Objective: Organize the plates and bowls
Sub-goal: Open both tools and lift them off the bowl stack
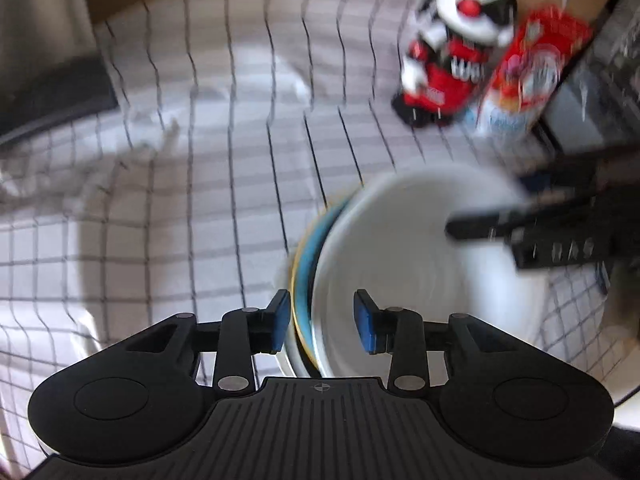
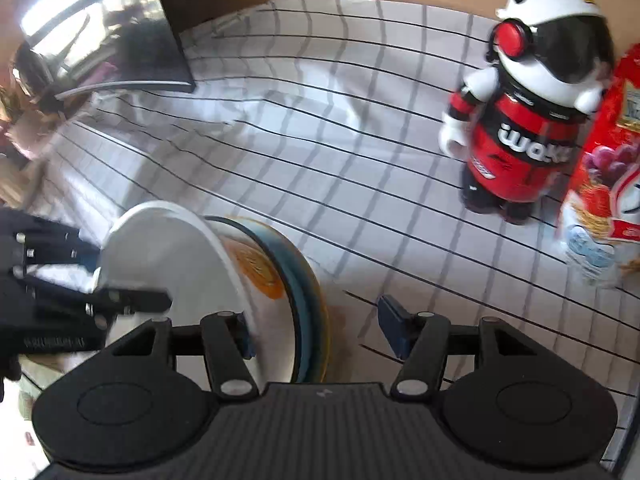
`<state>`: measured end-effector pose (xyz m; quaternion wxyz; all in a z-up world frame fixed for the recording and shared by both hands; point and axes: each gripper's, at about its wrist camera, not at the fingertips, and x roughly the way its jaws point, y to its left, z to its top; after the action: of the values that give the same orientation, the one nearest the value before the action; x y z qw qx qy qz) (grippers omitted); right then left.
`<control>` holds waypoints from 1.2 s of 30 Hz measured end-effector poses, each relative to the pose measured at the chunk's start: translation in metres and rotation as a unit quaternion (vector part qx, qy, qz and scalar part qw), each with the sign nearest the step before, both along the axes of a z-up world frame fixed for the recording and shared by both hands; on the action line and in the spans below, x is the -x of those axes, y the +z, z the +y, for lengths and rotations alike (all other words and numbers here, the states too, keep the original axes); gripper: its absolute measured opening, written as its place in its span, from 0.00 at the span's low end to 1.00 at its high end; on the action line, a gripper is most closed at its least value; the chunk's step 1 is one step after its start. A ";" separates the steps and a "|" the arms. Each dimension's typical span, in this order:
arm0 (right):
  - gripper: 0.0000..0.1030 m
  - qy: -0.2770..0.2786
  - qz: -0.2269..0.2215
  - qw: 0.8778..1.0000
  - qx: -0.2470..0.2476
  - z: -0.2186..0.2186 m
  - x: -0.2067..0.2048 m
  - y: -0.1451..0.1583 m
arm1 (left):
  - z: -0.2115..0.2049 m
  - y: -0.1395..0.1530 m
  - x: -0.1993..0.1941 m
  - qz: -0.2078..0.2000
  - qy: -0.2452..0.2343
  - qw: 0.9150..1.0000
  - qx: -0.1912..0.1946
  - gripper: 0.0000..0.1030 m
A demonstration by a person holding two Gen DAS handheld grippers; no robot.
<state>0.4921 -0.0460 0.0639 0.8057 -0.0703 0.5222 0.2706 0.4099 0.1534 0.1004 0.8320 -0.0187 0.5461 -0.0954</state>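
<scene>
A white bowl [image 1: 420, 264] sits stacked on a blue plate with a yellow rim [image 1: 306, 268], over another white dish below. My left gripper [image 1: 322, 322] is open, its blue pads on either side of the stack's near rim. In the right wrist view the same white bowl [image 2: 168, 248], with an orange pattern on its outside, and the blue plate [image 2: 304, 280] lie between the fingers of my right gripper [image 2: 316, 326], which is open around their rim. Each gripper shows in the other's view, the right one [image 1: 520, 232] over the bowl's far side, the left one [image 2: 120, 304] at the left.
A checked white tablecloth [image 2: 320, 140] covers the table. A panda figure in a red shirt [image 2: 524, 120] and a red snack bag [image 2: 604, 184] stand at the back right. A dark flat object [image 2: 160, 40] lies at the back left.
</scene>
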 end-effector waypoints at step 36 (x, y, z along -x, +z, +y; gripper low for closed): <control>0.64 -0.164 -0.064 0.984 0.024 0.005 0.040 -0.034 | 0.028 -0.042 0.002 -0.032 -0.024 0.997 0.072 0.44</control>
<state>0.4524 -0.0414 0.0295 0.8689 -0.0202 0.4805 0.1167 0.4079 0.1811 0.0584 0.8432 -0.0626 0.5111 -0.1546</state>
